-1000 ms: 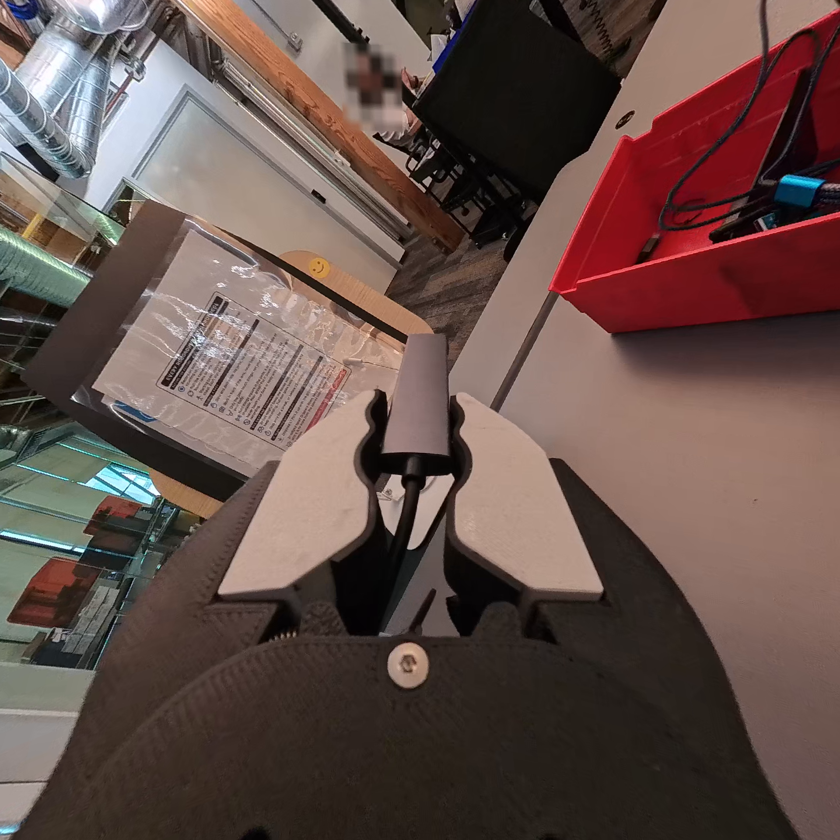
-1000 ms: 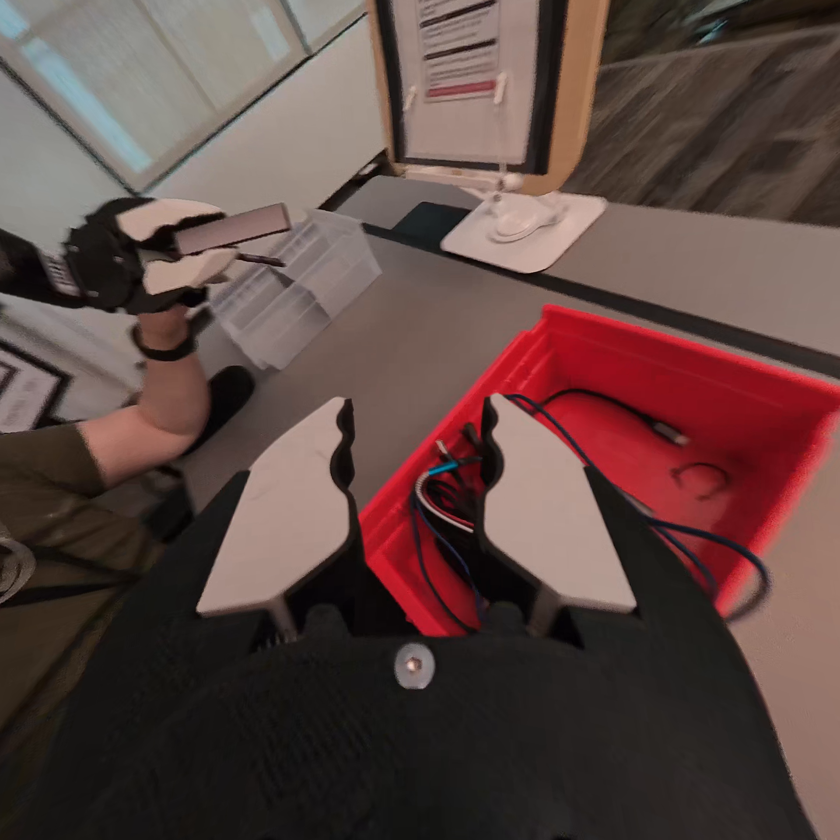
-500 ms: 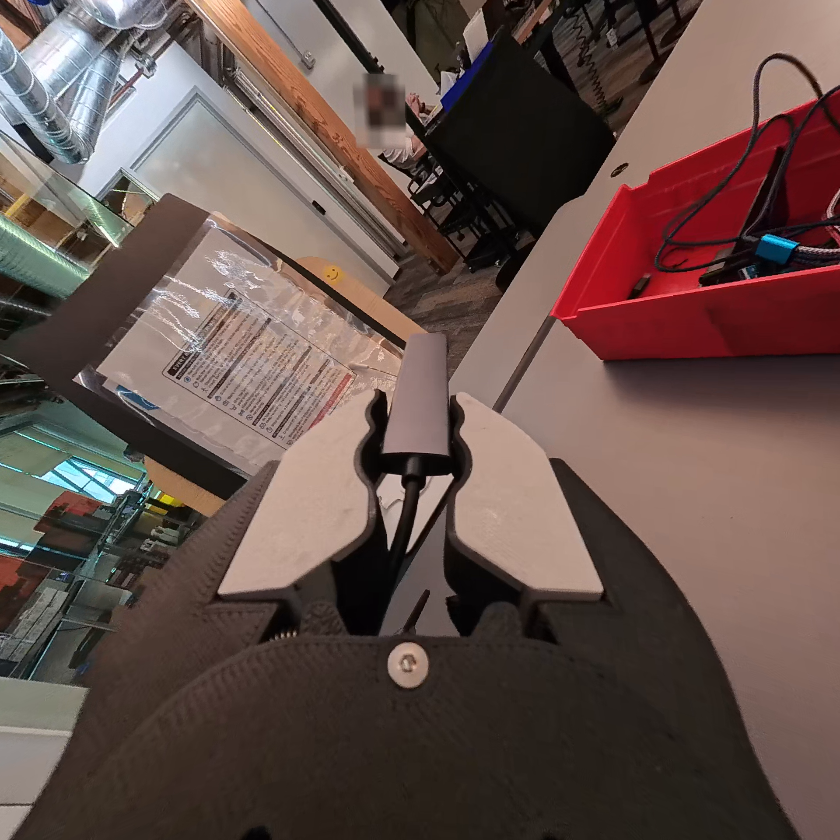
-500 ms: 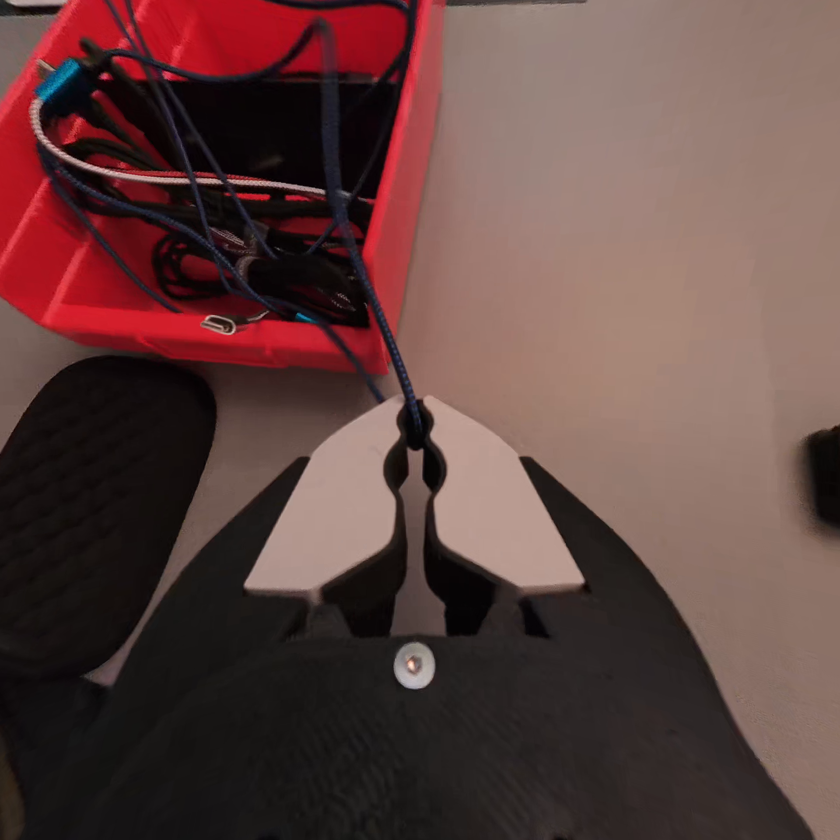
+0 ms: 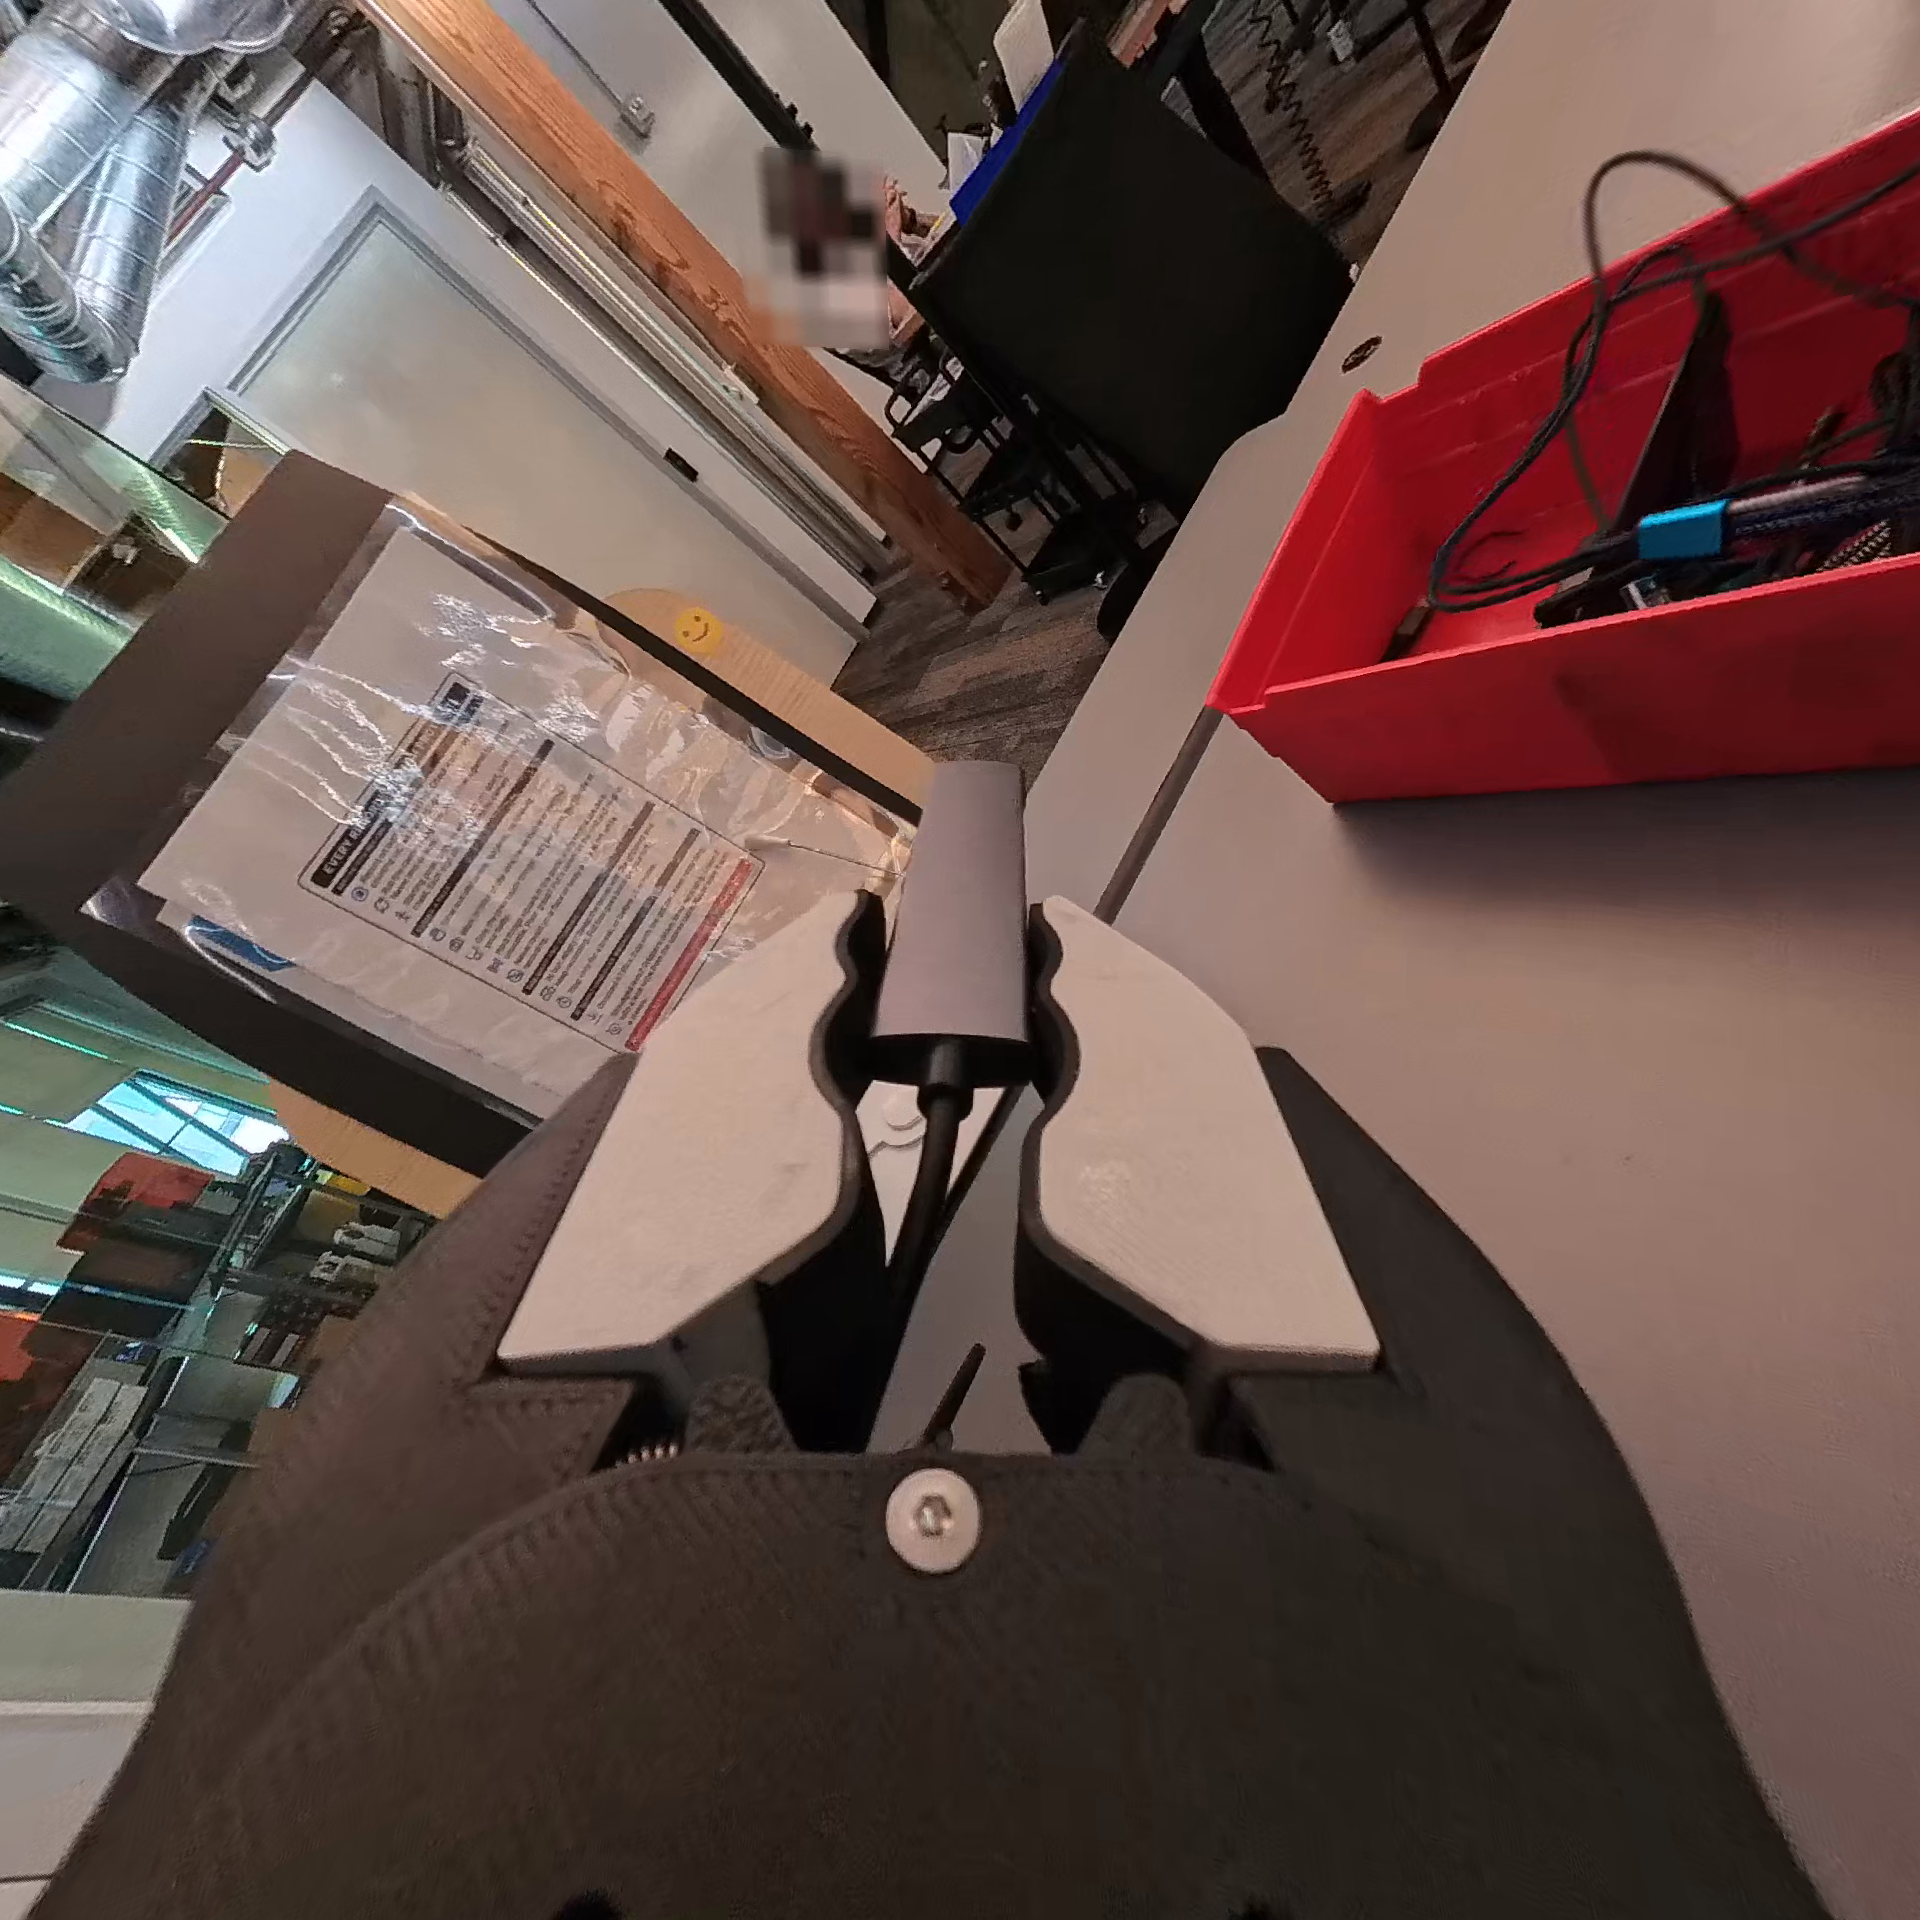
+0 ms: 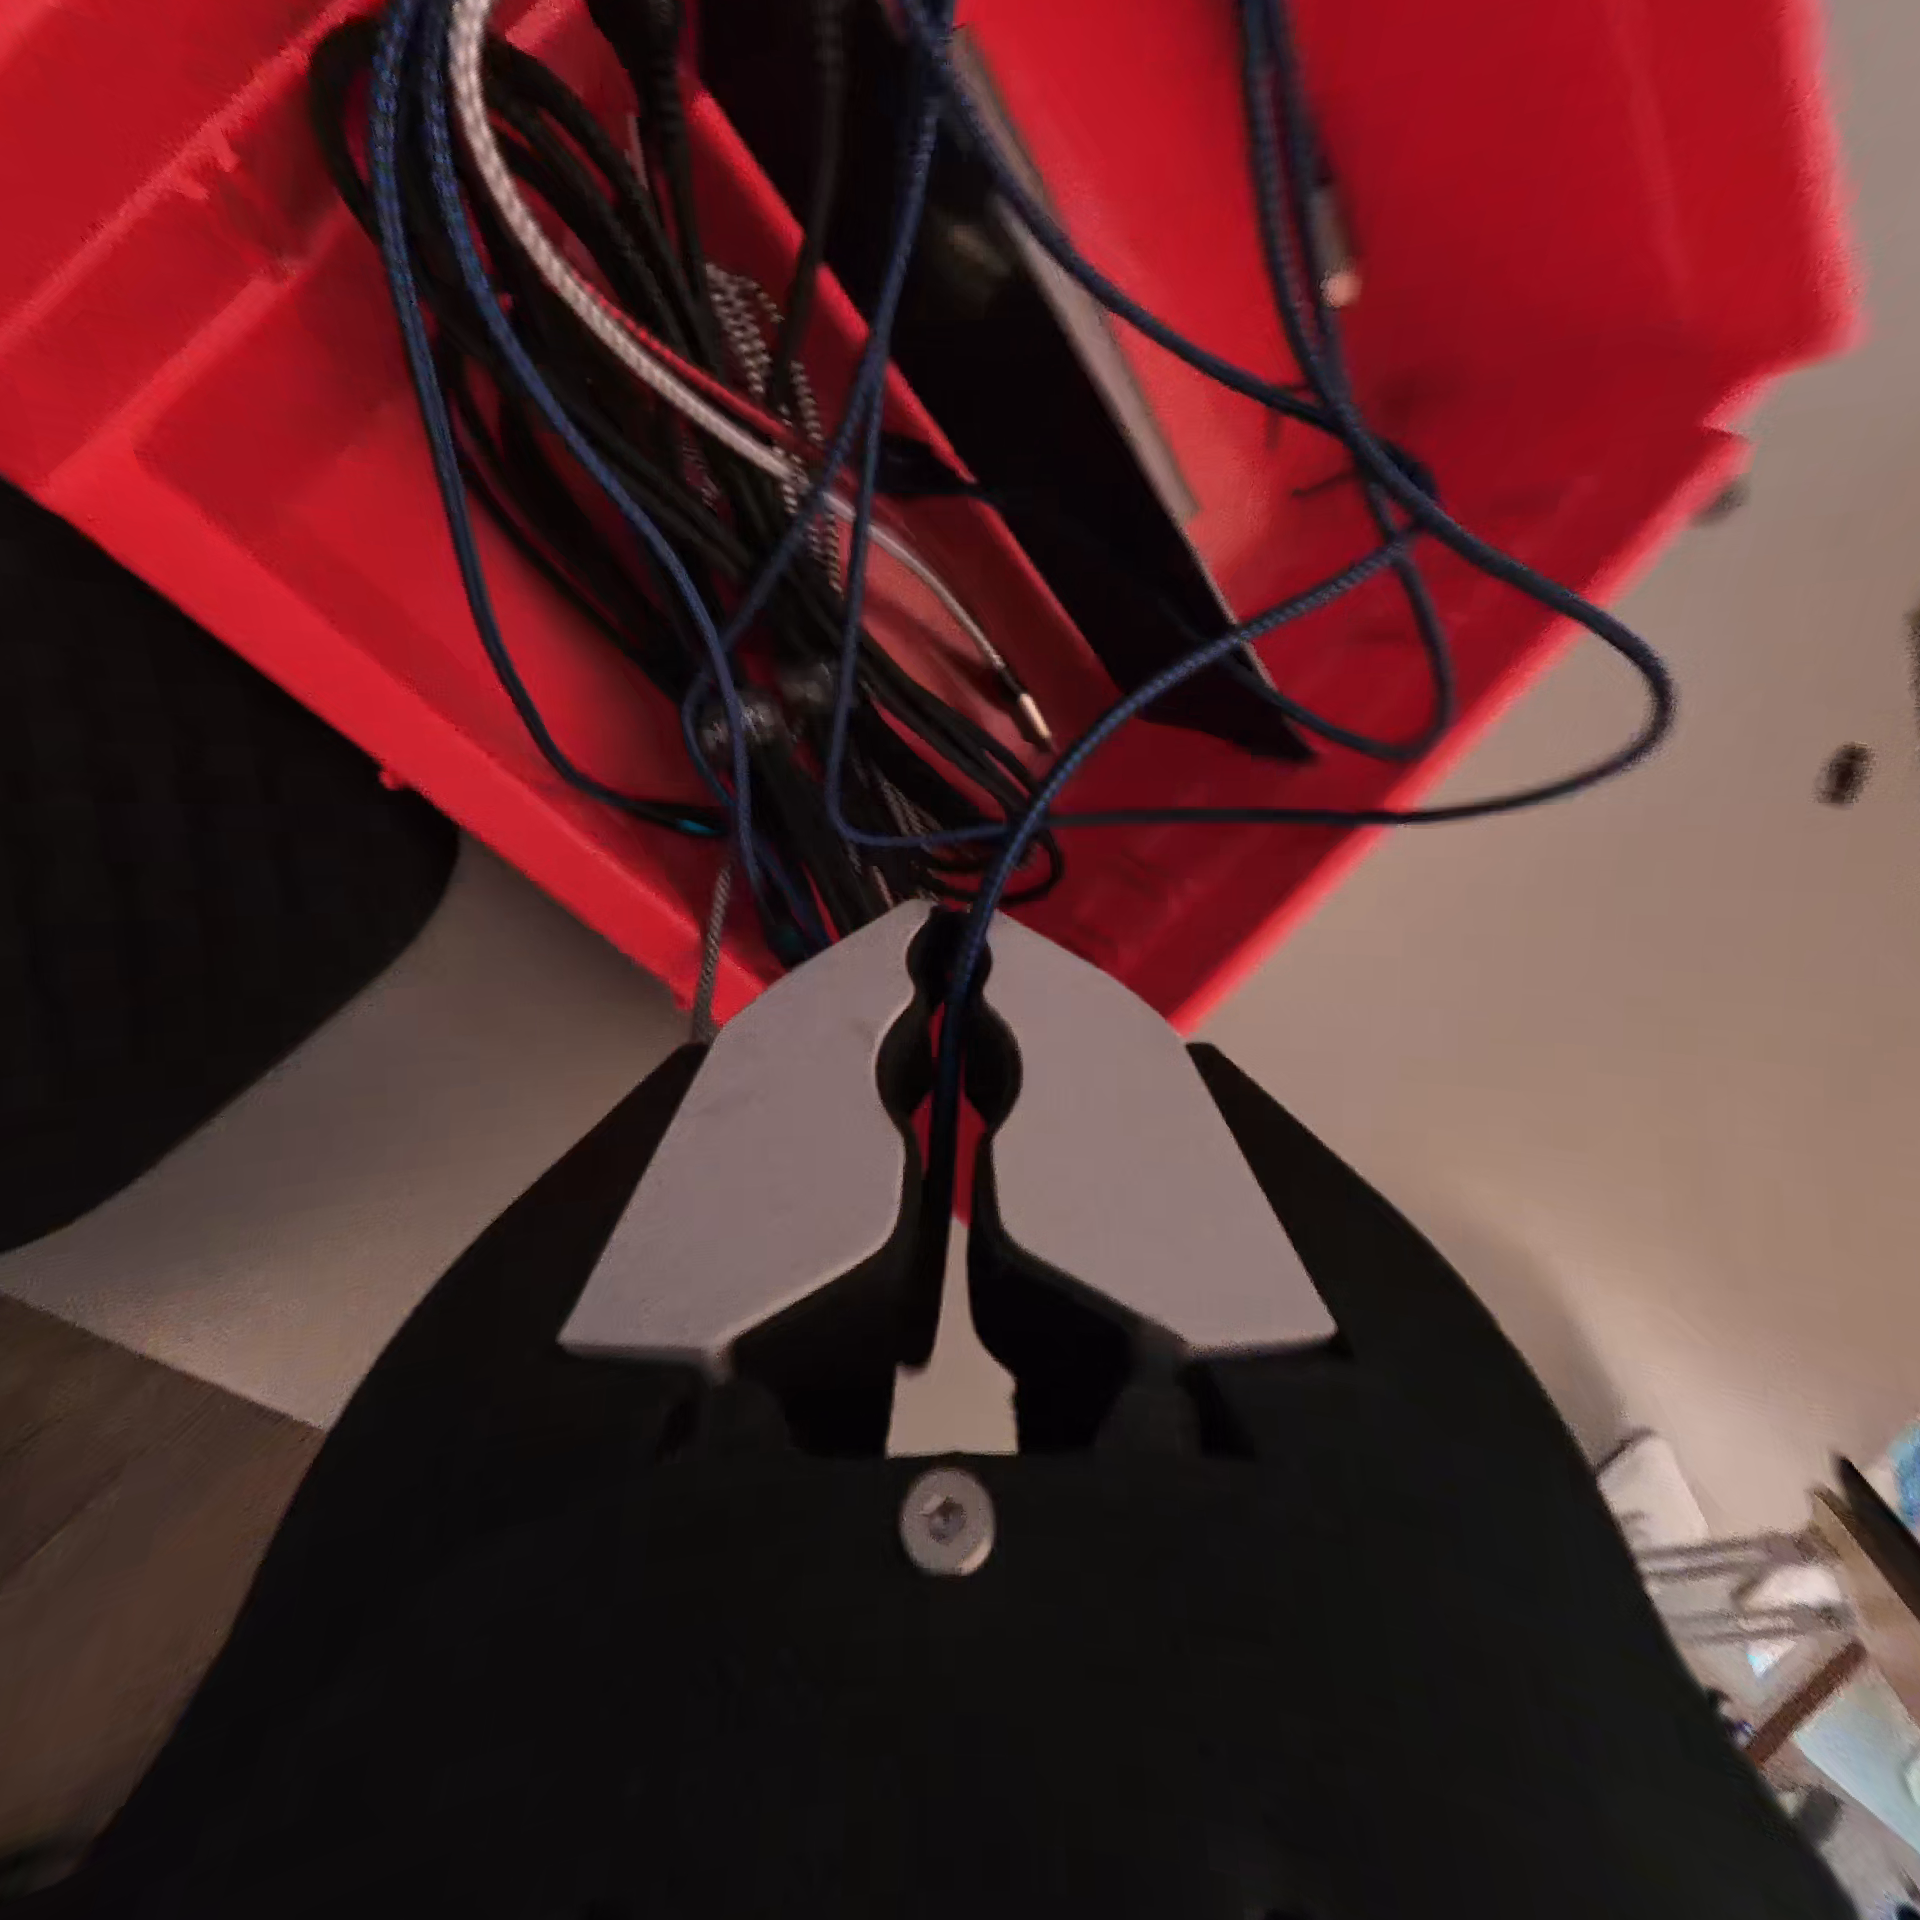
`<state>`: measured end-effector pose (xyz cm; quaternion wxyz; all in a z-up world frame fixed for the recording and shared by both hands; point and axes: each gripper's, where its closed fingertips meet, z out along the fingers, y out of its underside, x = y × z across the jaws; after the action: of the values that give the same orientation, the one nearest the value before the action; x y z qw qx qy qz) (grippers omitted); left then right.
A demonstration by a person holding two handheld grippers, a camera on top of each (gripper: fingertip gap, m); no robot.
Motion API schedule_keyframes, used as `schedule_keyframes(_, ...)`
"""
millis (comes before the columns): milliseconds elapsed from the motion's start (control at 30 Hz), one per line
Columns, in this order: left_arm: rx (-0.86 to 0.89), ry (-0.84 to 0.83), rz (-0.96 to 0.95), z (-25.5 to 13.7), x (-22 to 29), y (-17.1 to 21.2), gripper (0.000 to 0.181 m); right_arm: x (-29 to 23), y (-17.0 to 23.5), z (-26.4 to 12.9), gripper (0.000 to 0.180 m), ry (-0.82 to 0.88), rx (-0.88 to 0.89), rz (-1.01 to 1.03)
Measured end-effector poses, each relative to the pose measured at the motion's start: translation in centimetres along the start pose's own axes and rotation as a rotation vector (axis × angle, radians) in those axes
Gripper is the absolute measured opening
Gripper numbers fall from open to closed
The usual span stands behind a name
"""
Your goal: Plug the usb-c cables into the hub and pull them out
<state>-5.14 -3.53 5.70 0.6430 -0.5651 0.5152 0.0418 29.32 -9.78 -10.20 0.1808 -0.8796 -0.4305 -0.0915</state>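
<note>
My left gripper (image 5: 951,935) is shut on a dark grey USB hub (image 5: 961,894). The hub points forward and up, above the grey table (image 5: 1558,1143), and its black lead hangs down between the fingers. My right gripper (image 6: 956,940) is shut on a dark blue braided cable (image 6: 1143,707). The cable runs from the fingertips up into the red bin (image 6: 312,436) and loops over the bin's right wall. I cannot see its plug end. The red bin also shows in the left wrist view (image 5: 1558,717), holding several tangled cables.
A flat black device (image 6: 1039,436) leans inside the bin among black, blue and white-braided cables. A black padded object (image 6: 187,883) lies left of the bin. A sign board in a clear sleeve (image 5: 468,831) stands beyond the table's edge. A blue-tipped connector (image 5: 1683,535) lies in the bin.
My right gripper went from open above the bin to shut on the blue cable, then swung so the bin now fills the upper view. The left gripper with the hub tilted only slightly.
</note>
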Motion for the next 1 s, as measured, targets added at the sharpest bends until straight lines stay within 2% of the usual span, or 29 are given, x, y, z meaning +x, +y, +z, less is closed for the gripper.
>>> schedule_keyframes(133,0.003,0.015,0.005,0.1,0.5,-0.2,0.026,-1.9,-0.9,4.8,0.001,-0.183,-0.105,0.012)
schedule_keyframes(200,0.007,0.023,0.003,0.1,0.7,-0.3,0.026,-3.3,-1.5,6.5,0.001,-0.257,-0.086,0.028)
schedule_keyframes(333,0.006,0.03,-0.001,0.2,0.8,-0.2,0.026,-3.3,-1.6,7.4,0.002,-0.245,-0.031,0.063)
schedule_keyframes(433,0.006,0.031,-0.007,0.2,0.6,-0.2,0.026,-2.9,-1.3,6.3,0.02,-0.222,-0.002,0.079)
schedule_keyframes(567,0.003,0.028,-0.013,0.3,0.4,0.0,0.026,-2.1,-1.7,2.7,0.052,-0.222,0.022,0.076)
schedule_keyframes(733,-0.009,0.029,-0.016,0.4,0.4,0.3,0.026,-1.6,-2.7,-2.2,0.057,-0.274,0.038,0.033)
schedule_keyframes(867,-0.019,0.031,-0.015,0.7,0.5,0.6,0.026,0.5,-4.8,-5.0,0.057,-0.248,0.085,0.023)
schedule_keyframes(933,-0.022,0.034,-0.018,0.9,0.5,0.7,0.026,2.2,-6.7,-5.4,0.057,-0.206,0.152,0.018)
schedule_keyframes(1000,-0.029,0.038,-0.021,1.1,0.6,1.0,0.026,3.9,-8.1,-4.1,0.061,-0.185,0.161,0.016)
